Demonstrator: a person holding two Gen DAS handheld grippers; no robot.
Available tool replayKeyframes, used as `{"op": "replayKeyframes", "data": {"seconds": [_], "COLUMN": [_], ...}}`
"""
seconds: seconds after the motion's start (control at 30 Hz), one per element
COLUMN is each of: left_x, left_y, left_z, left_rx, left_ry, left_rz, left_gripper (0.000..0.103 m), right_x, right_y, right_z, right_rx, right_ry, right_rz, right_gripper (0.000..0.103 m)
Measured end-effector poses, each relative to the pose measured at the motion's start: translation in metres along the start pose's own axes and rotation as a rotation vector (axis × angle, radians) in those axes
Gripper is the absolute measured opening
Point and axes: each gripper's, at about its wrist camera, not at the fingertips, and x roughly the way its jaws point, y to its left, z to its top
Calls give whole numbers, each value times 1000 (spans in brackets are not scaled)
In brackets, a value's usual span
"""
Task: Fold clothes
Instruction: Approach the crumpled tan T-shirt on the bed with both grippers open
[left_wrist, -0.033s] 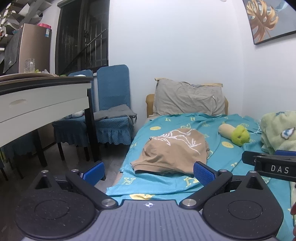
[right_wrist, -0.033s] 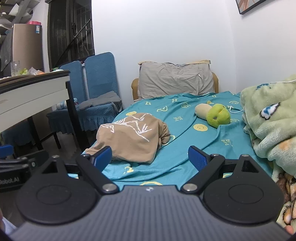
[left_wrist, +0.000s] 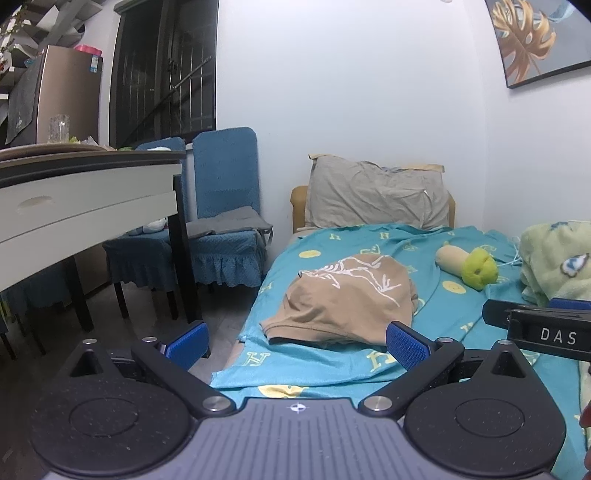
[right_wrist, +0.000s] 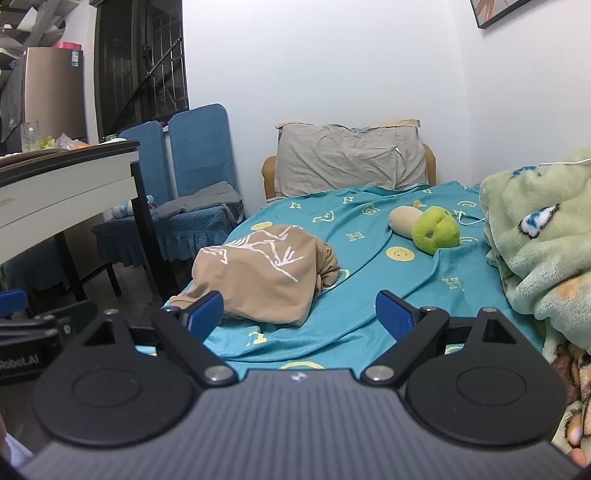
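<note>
A tan shirt with a white line print lies crumpled in a heap on the teal bed sheet, near the bed's left edge. My left gripper hovers open just short of the shirt's near hem, with nothing between its blue pads. In the right wrist view the same shirt sits ahead and to the left. There my right gripper is open and empty above the sheet. Each gripper shows at the edge of the other's view.
A green and beige plush toy lies mid-bed. A fluffy green blanket is piled along the right side. A grey pillow leans at the headboard. A white table and blue chairs stand left of the bed.
</note>
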Motion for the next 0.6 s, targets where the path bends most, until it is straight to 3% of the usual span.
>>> {"op": "replayKeyframes", "data": {"seconds": [0.6], "left_x": [15], "left_y": [1], "left_z": [-3], "left_rx": [-33], "left_ry": [36], "left_rz": [-7], "left_gripper": [103], "right_x": [6], "right_y": [0], "right_z": [-4], "right_rx": [-7], "right_ry": [-2], "right_rz": [-11], "right_gripper": [91]}}
